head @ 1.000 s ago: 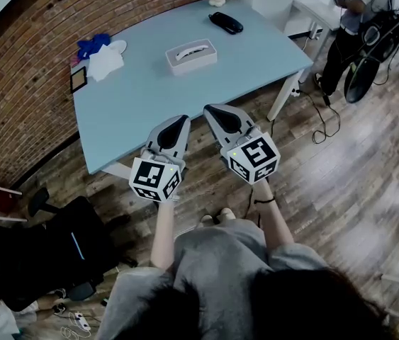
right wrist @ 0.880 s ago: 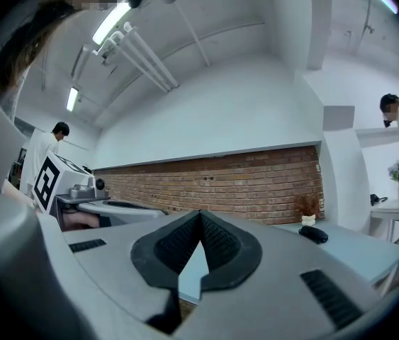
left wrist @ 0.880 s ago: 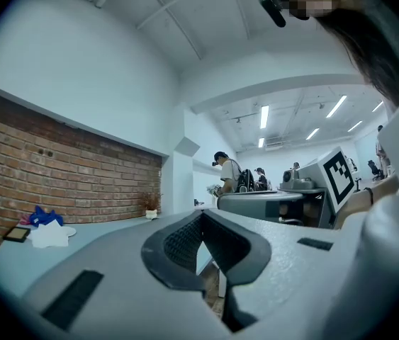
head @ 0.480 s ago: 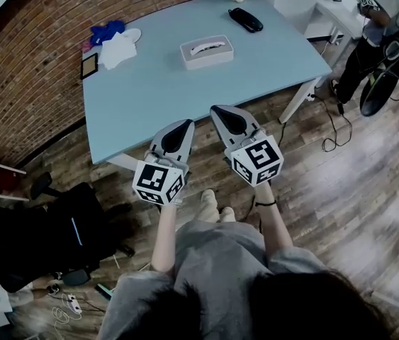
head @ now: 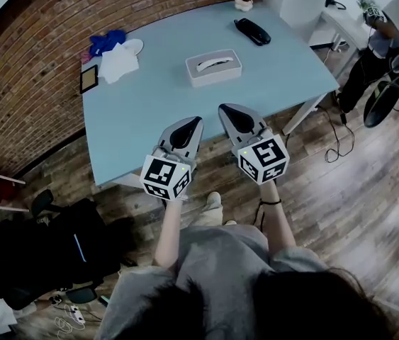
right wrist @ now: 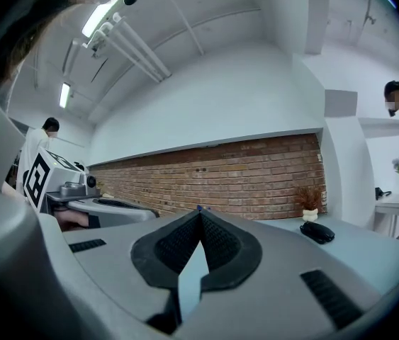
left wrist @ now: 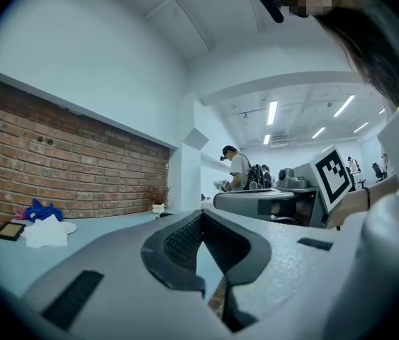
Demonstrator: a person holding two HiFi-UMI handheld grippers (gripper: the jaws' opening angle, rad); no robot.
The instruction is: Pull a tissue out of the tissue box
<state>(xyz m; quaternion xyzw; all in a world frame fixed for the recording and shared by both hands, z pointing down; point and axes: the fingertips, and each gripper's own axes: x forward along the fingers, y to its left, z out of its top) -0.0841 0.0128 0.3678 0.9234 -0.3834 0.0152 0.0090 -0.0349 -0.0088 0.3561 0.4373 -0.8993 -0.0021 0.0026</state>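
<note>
The white tissue box (head: 213, 67) lies on the light blue table (head: 149, 112), a tissue showing in its top slot. Both grippers hang side by side over the table's near edge, well short of the box. My left gripper (head: 195, 120) is shut with nothing between its jaws, and its tips meet in the left gripper view (left wrist: 200, 214). My right gripper (head: 225, 108) is shut and empty too, tips touching in the right gripper view (right wrist: 199, 210). The jaws block the box from both gripper views.
A black case (head: 254, 31) and a small potted plant (head: 243, 2) stand at the table's far right. A white cloth (head: 119, 61), blue cloth (head: 107, 41) and small frame (head: 88, 79) lie far left. A person (head: 390, 27) stands at right; a black chair (head: 64, 239) sits lower left.
The table and tissue box have come nearer and lower in the head view as the person steps forward. Both grippers stay shut, side by side.
</note>
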